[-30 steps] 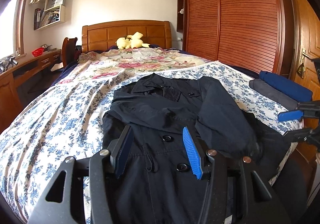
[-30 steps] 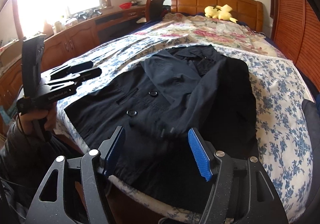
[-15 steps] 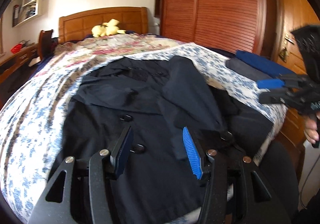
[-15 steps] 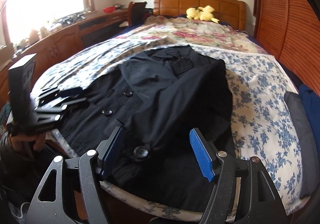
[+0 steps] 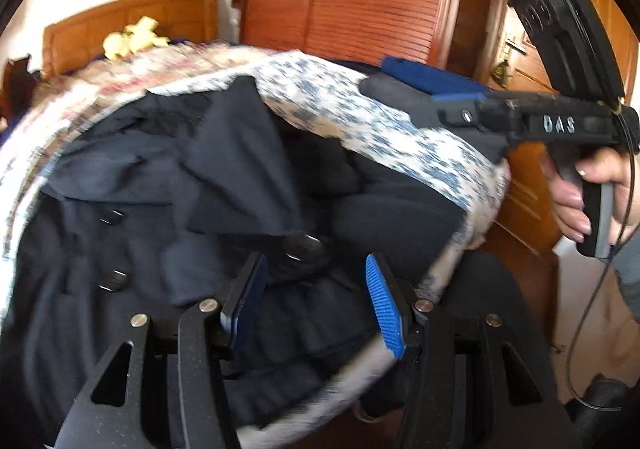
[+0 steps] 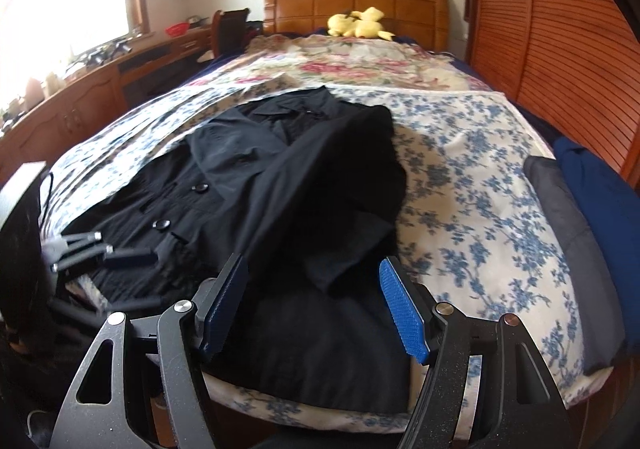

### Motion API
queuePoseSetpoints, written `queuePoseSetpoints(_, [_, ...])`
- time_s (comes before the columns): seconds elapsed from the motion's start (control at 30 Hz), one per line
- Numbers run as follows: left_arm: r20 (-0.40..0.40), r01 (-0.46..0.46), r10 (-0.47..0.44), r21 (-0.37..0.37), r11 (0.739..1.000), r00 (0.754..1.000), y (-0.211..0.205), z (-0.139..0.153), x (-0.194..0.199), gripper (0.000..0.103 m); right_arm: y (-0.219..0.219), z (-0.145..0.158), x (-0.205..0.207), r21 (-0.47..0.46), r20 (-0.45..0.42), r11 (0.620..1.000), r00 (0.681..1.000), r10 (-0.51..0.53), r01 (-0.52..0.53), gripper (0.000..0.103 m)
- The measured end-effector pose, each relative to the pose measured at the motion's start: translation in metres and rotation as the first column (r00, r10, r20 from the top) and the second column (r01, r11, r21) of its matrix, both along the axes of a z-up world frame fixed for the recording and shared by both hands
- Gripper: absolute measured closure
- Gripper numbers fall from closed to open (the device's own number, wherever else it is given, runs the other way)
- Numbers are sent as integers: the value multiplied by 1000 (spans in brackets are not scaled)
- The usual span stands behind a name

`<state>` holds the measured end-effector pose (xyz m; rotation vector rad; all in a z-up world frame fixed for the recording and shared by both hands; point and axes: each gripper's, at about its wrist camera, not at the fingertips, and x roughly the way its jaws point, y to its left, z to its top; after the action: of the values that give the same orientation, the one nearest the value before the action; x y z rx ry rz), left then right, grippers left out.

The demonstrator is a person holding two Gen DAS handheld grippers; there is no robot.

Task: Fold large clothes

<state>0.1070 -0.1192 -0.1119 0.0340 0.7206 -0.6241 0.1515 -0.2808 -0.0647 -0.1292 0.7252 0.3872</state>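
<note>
A dark navy double-breasted coat (image 6: 288, 185) lies face up on the floral bedspread (image 6: 472, 177), hem at the foot edge, one sleeve folded across its front. It also shows in the left wrist view (image 5: 168, 217). My left gripper (image 5: 316, 297) is open and empty, low over the coat's hem near the bed's foot corner. My right gripper (image 6: 316, 309) is open and empty, just above the hem at the foot edge. The right gripper also appears in the left wrist view (image 5: 460, 105), and the left gripper in the right wrist view (image 6: 116, 253).
Folded grey (image 6: 568, 233) and blue (image 6: 604, 201) clothes lie on the bed's right edge. A yellow plush toy (image 6: 360, 23) sits by the wooden headboard (image 6: 356, 5). A wooden wardrobe (image 6: 560, 29) stands on the right, a desk (image 6: 92, 89) on the left.
My left gripper has swung right and dropped toward the coat's hem at the bed corner. My right gripper has moved closer and lower over the hem. Both stay open.
</note>
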Motion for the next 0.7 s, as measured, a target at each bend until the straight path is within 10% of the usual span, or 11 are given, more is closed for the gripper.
queuePoseSetpoints(0.33, [-53, 22, -15, 136, 991, 998, -22, -34, -7, 52, -17, -2, 0, 8, -2, 999, 999, -33, 33, 33])
queuePoseSetpoints(0.5, [-45, 22, -17, 114, 993, 999, -13, -26, -7, 98, -13, -1, 1, 9, 0, 1000, 1000, -24, 24, 33])
queuePoseSetpoints(0.7, [74, -99, 97, 22, 995, 993, 40, 27, -4, 100, -3, -1, 1, 3, 4, 1000, 1000, -10, 10, 33])
